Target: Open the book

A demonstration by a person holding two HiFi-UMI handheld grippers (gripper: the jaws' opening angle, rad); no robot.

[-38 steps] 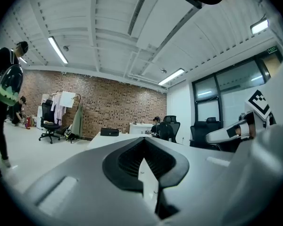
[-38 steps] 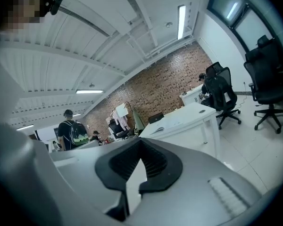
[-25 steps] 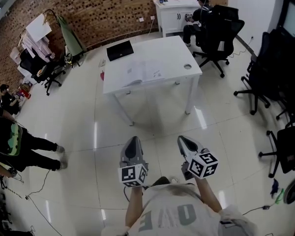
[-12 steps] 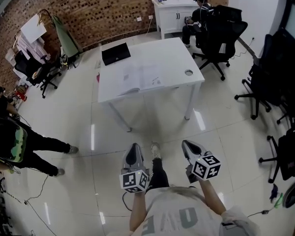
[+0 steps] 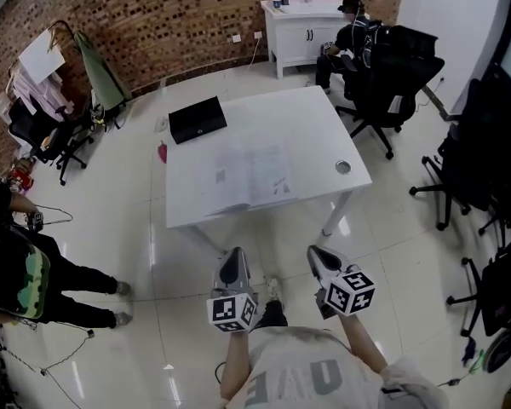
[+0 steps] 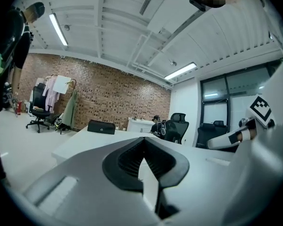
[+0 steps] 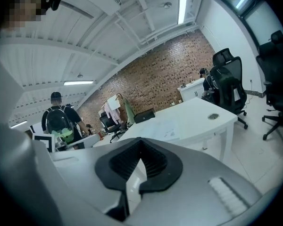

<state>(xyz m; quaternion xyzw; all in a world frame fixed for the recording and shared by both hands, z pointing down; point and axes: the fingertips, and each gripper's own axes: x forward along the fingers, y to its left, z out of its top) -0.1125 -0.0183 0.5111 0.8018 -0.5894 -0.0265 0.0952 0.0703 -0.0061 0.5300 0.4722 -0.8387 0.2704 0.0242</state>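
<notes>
At the bottom of the head view, nearest me, I am holding the left gripper [image 5: 231, 262] and the right gripper [image 5: 319, 259] side by side above the glossy floor [image 5: 392, 228]. Both have their jaws pressed together and are gripping nothing. Only a strip of that floor is lying between them and the white table [image 5: 341, 130] ahead.

The book [image 5: 247, 177] is lying flat near the table's near edge, well apart from both grippers. Its long side is running along that edge, and I cannot tell whether it is open.

Right of it a round cable hole [image 5: 343, 167] is showing. Past the book, a black case [image 5: 198, 119] is lying closed at the far left corner, its contents hidden.

Beyond, a black office chair [image 5: 392, 71] is standing off the far right corner. A person [image 5: 347, 25] is sitting by a white cabinet [image 5: 294, 24] against the brick wall.
</notes>
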